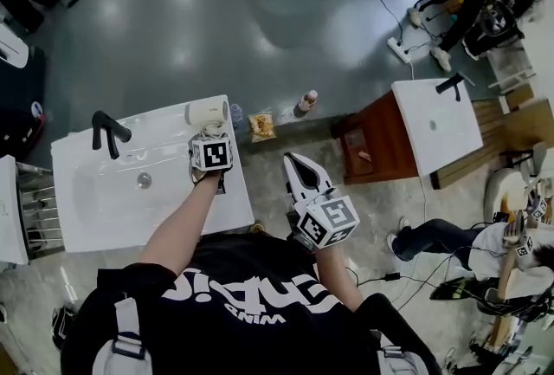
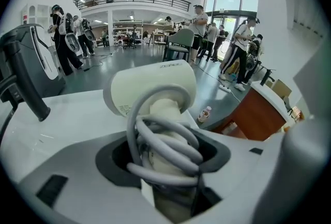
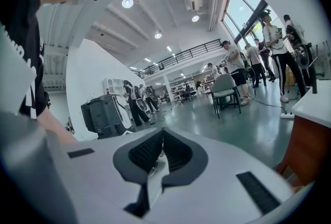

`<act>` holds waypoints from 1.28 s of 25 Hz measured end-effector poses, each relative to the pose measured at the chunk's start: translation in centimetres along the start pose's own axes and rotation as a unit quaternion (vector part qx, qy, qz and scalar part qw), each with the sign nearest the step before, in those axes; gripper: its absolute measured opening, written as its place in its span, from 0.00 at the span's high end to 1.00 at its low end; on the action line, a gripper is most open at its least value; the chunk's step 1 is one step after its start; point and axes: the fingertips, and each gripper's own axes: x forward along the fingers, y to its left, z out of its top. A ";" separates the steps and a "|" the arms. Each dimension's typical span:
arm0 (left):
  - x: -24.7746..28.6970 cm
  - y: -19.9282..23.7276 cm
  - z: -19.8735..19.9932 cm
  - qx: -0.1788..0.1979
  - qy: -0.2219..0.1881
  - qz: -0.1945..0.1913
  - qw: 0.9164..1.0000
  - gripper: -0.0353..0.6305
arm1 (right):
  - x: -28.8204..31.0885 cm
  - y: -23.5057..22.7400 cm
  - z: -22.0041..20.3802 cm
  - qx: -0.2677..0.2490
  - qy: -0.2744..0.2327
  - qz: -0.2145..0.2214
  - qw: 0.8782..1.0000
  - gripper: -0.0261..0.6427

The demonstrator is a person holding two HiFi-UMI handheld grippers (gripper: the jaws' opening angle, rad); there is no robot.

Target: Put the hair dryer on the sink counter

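Left gripper (image 2: 164, 166) is clamping the hair dryer (image 2: 155, 88) by its handle. Right gripper (image 3: 161, 140) is hanging closed, empty. Dryer risks rolling off the sink counter (image 1: 234, 200) at its one-o'clock corner.

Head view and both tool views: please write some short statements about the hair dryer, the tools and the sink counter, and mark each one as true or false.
1. The left tool holds the hair dryer by its handle, and the cord is wound round that handle. True.
2. The right tool holds a bottle. False: its jaws are together and nothing is between them.
3. The faucet on the sink counter is black. True.
4. The small bottle stands on the sink counter. False: it stands on the floor, beyond the counter's far right corner.
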 end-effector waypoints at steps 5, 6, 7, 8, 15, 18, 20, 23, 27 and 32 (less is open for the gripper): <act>0.3 0.2 -0.2 0.003 -0.005 0.009 1.000 0.53 | -0.2 -0.2 -0.6 0.001 0.002 -0.004 1.000 0.93; 0.3 0.1 -0.2 0.004 -0.005 0.010 1.000 0.53 | -0.2 -0.3 -0.6 0.001 0.002 -0.004 1.000 0.93; 0.2 0.1 -0.2 0.004 -0.006 0.011 1.000 0.53 | -0.3 -0.3 -0.6 0.001 0.001 -0.003 1.000 0.93; 0.2 0.0 -0.1 0.004 -0.006 0.011 1.000 0.53 | -0.3 -0.3 -0.5 0.001 0.001 -0.003 1.000 0.93; 0.0 0.1 0.0 0.003 -0.004 0.011 1.000 0.53 | -0.2 -0.4 -0.2 0.001 0.001 0.000 1.000 0.93; 0.2 0.0 -0.1 0.008 -0.002 0.011 1.000 0.53 | -0.3 -0.6 -0.3 0.001 0.000 0.000 1.000 0.93; 0.3 -0.1 -0.2 0.009 -0.001 0.013 1.000 0.53 | -0.5 -0.9 -0.5 0.003 -0.003 0.002 1.000 0.93; 0.6 -0.1 -0.5 0.008 0.000 0.015 1.000 0.53 | -0.6 -1.2 -0.9 0.004 -0.004 0.003 1.000 0.93; 0.7 0.4 -0.5 0.008 0.007 0.012 1.000 0.53 | -0.2 -0.8 -1.0 0.002 -0.003 0.001 1.000 0.93; 0.4 0.2 -0.3 0.009 0.014 0.011 1.000 0.53 | -0.5 -0.8 -0.6 0.001 -0.003 -0.001 1.000 0.93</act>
